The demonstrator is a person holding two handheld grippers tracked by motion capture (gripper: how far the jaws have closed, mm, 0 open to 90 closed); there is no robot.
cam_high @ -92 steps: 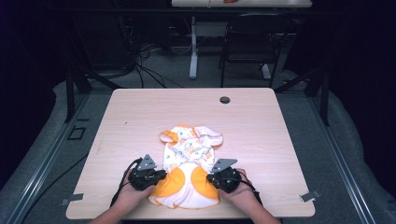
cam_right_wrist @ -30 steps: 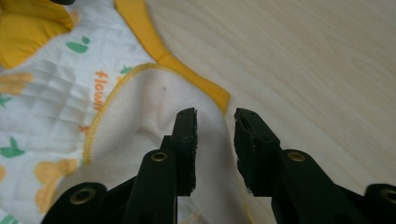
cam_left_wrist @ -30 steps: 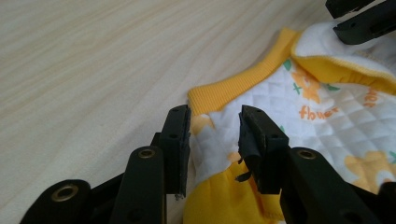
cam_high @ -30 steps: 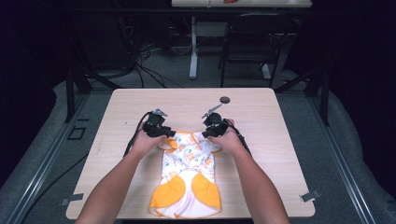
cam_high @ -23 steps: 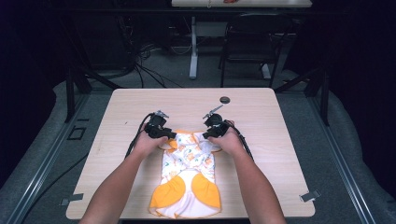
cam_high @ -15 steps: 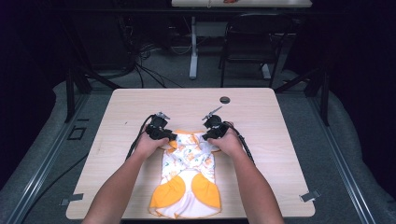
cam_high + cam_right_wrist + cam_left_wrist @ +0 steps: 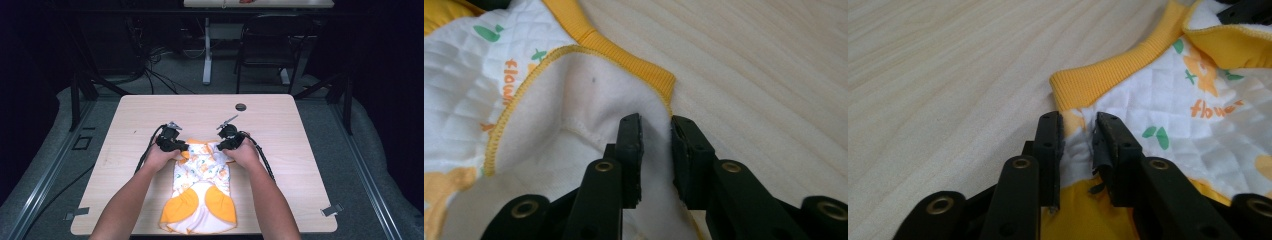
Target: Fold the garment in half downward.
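my left gripper (image 7: 1079, 131) and right gripper (image 7: 656, 132) each pinch the baby garment (image 7: 201, 186). it looks soft and light. i judge the yellow ribbed edge (image 7: 1118, 75) the firmest hold.

The left tongs (image 7: 181, 146) and the right tongs (image 7: 223, 145) are matt black throughout, each a compact block in the high view with a small grey three-cornered plate standing up on top. A black cable trails from each, looping back along the forearm. In the left gripper view the left tongs (image 7: 1079, 131) show two flat, squared black jaws bolted to angled arms, with round brass-ringed holes at the pivots; the pad on one jaw is frayed and peeling at its edge. The right tongs (image 7: 655, 131) have the same arms and ringed holes. The person's forearms are bare, with no sleeves in view.
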